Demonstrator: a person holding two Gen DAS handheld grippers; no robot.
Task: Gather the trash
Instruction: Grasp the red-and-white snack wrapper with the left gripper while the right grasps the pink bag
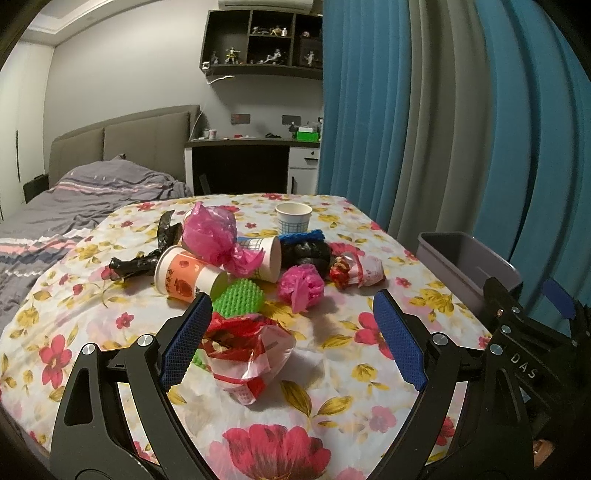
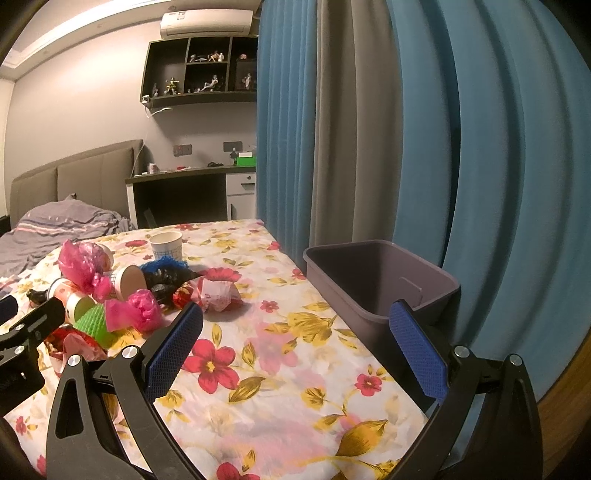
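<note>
Left wrist: crinkled red-white wrapper point(image 1: 247, 350) between spread ribbed blue fingers point(image 1: 184, 345)

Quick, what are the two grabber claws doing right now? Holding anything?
Left gripper: open, holding nothing, hanging over the red and white wrapper.
Right gripper: open, holding nothing, above the floral tablecloth beside the grey bin.

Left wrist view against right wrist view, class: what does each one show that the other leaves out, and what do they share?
Only the left wrist view shows the black plastic bag clearly, plus the whole red and white wrapper between the open left gripper fingers. Only the right wrist view shows the grey bin interior, which looks empty, and the air conditioner in full. Both show the upright paper cup, green mesh, floral tablecloth and the open right gripper.
</note>
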